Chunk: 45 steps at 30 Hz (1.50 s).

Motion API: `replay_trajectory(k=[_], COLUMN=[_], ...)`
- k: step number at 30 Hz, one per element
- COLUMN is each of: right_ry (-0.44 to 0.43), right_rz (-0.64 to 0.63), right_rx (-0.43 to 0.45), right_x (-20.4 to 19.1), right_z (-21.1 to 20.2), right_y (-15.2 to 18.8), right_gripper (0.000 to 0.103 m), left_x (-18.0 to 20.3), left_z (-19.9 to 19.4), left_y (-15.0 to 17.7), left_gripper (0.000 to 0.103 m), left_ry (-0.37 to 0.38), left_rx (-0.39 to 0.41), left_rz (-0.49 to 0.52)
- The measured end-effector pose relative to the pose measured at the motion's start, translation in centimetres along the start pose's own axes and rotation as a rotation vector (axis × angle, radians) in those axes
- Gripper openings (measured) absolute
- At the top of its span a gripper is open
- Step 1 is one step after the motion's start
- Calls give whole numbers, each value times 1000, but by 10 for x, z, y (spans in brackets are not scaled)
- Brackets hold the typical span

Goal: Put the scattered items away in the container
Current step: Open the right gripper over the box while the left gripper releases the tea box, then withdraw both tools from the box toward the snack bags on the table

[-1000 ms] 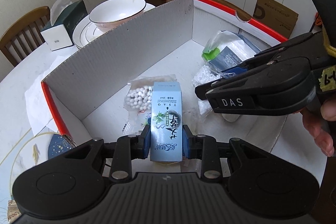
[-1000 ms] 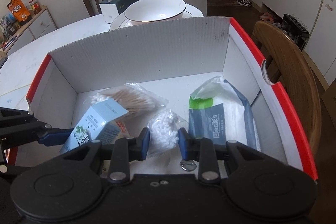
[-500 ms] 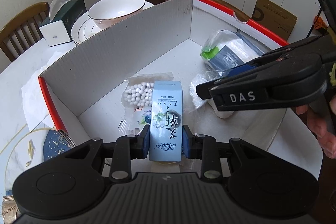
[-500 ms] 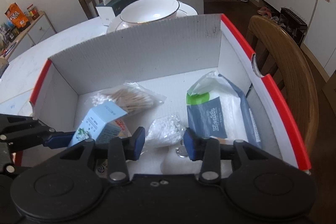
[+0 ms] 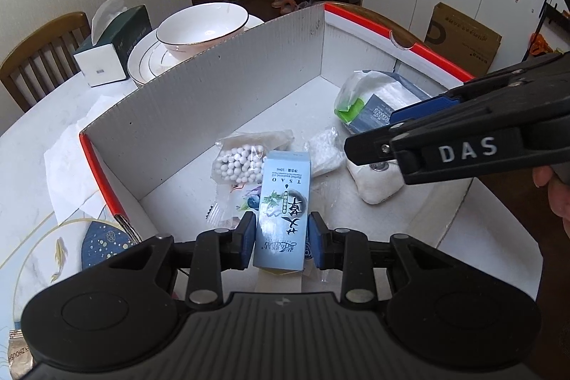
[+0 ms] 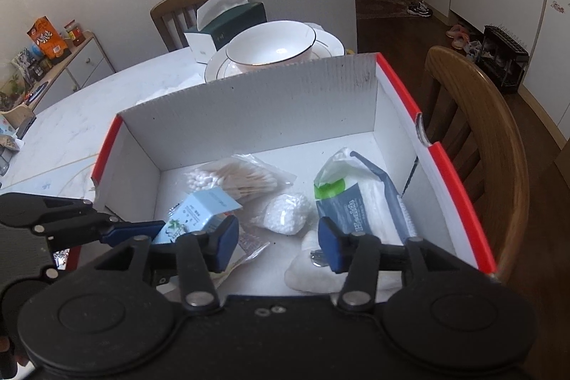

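Cardboard box (image 6: pixel 249 98) with the red rim now holds most of the clutter, and the change is on the right side. A second ago the right gripper (image 6: pixel 278 243) had its pads close around a small bag of white pellets (image 6: pixel 286 214); now its jaws are opening, about half apart, with nothing between them, and the gripper has lifted a little. The bag lies loose on the box floor, near the middle, just beside the packet of cotton swabs (image 6: pixel 242 178) toward the far wall and the wipes pack (image 6: pixel 363 202) along the right wall. A white pad (image 6: pixel 313 273) sits at the near edge, under the right gripper. That drop looks finished.

The left gripper (image 5: pixel 282 239) has not changed: its pads stay clamped on the pale blue carton (image 5: pixel 285 212), holding it upright and low over the near left part of the box floor, in front of the swab heads (image 5: pixel 238 162). My judgement: the carton is the next release, since it already hangs inside the walls. Bowl (image 6: pixel 270 47) and tissue box (image 6: pixel 228 20) stand on the table (image 6: pixel 78 116) beyond the far wall.
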State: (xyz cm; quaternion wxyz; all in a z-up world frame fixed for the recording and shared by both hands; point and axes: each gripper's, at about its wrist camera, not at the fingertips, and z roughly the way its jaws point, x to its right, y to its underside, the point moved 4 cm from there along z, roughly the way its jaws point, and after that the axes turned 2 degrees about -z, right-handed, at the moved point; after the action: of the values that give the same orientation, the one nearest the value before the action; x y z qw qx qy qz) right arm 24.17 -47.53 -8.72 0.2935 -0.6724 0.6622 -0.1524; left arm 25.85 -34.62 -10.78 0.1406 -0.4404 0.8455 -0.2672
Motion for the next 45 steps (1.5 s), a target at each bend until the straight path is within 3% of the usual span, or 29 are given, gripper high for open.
replay_trajectory(k=[10,12,13,15,30,34,37,45], right_ry=[3,1,-1,-2,-31,-34,-38,-22], right_rz=[-4,-1,1,5,3,-11,-31,-83], right_rx=[36,42,45,49,108,123,139,187], right_x=[1,1,2,2,-11,-23,-36,-81], right_z=[-18,-21,-22,-26,-53,-59,-64,-76], right_y=[4,4,5,6,4,5,7,12], right_gripper=[58,59,59,59,64,67,71,84], left_x=[0,0,-1,-1,-15,-23,-28,-57], left_z=[-7,-9,-10,-13,-46,-59,-70,-96], left_y=[2,2,1,1,6,10,15,34], left_gripper=[32,43,59,68,68,73,82,85], left_ry=[0,-3,-6,7,22,23,18,37], left_rx=[21,30,36,45,104,132,155,188], left_rz=[-12,-11,-19,-26,-114,-122,-106,-123])
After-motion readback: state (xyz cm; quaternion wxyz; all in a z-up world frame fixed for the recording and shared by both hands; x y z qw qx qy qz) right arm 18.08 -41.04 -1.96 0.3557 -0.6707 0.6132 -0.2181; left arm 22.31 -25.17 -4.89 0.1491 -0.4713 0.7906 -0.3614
